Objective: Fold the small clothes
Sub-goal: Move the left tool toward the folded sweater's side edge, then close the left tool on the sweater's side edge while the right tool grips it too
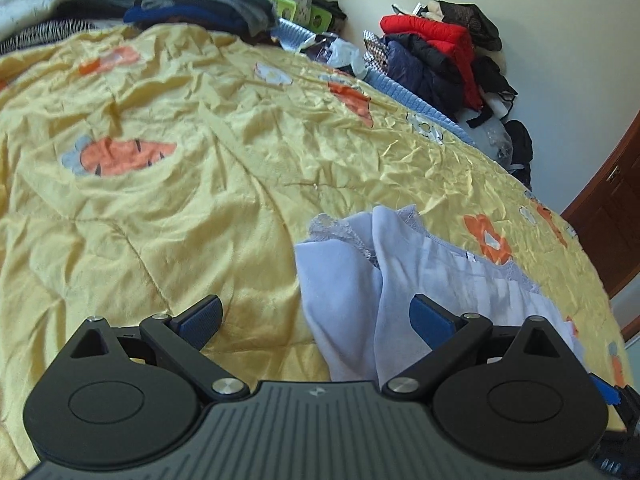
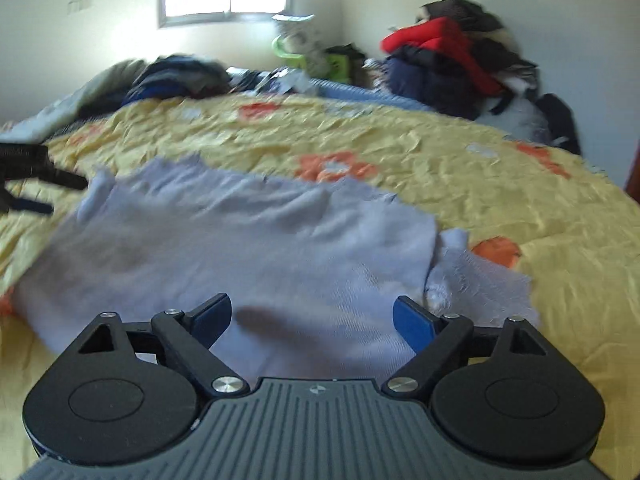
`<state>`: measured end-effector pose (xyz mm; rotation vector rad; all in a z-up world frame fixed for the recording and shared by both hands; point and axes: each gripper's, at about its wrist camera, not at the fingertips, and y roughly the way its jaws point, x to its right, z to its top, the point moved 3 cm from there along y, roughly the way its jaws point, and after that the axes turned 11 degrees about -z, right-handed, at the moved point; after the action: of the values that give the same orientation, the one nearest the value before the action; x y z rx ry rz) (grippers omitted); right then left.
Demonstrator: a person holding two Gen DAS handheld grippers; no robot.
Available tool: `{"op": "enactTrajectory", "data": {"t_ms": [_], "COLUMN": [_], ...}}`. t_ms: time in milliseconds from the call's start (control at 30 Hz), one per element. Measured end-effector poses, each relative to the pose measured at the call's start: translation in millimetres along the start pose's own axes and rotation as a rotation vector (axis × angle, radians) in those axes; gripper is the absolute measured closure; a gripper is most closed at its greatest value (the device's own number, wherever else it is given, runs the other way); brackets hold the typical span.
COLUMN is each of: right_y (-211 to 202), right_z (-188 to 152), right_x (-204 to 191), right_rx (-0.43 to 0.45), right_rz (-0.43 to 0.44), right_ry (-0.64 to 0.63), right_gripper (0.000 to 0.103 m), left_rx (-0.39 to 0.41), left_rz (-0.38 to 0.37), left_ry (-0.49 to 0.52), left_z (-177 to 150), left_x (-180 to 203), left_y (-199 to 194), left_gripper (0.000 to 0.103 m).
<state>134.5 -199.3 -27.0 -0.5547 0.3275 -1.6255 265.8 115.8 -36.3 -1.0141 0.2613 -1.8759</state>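
Left wrist view: the left tool (image 1: 316, 320) is spread apart and empty, over the pale lavender garment (image 1: 400, 280), which lies at its right finger on the yellow bedspread (image 1: 200, 200). Right wrist view: the right tool (image 2: 312, 320), also released, hovers above the garment's near edge.

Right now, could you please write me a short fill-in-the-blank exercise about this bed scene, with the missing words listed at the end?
1. The pale garment lies on a bedspread whose main colour is ____.
2. Both the left claw and the right claw are ____, holding nothing.
3. In the pile of clothes by the wall, the brightest jacket is ____.
4. The right view shows a bright ____ on the far wall.

Missing words: yellow; open; red; window
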Motion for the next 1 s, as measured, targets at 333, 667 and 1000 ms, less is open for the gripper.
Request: {"op": "enactTrajectory", "data": {"t_ms": [333,667,1000], "right_y": [-64.2,-62.6,-27.2], "right_z": [-29.2,-39.3,-19.5], "right_x": [-132.6,-162.4,-196.5], "right_rx": [0.202,0.265,0.288], "right_rz": [0.050,-0.082,-0.059], "right_ry": [-0.532,-0.584,-0.626], "right_gripper": [0.007,0.002,0.018], "left_rx": [-0.108,-0.125,-0.156], "left_rz": [-0.213,-0.387,-0.445], "left_ry": [-0.041,-0.062,-0.135], "left_z": [17.2,23.9,41.6], "left_x": [-7.0,1.0,7.0], "left_y": [26.9,54.3,86.4], "left_gripper": [0.001,0.000,0.001]}}
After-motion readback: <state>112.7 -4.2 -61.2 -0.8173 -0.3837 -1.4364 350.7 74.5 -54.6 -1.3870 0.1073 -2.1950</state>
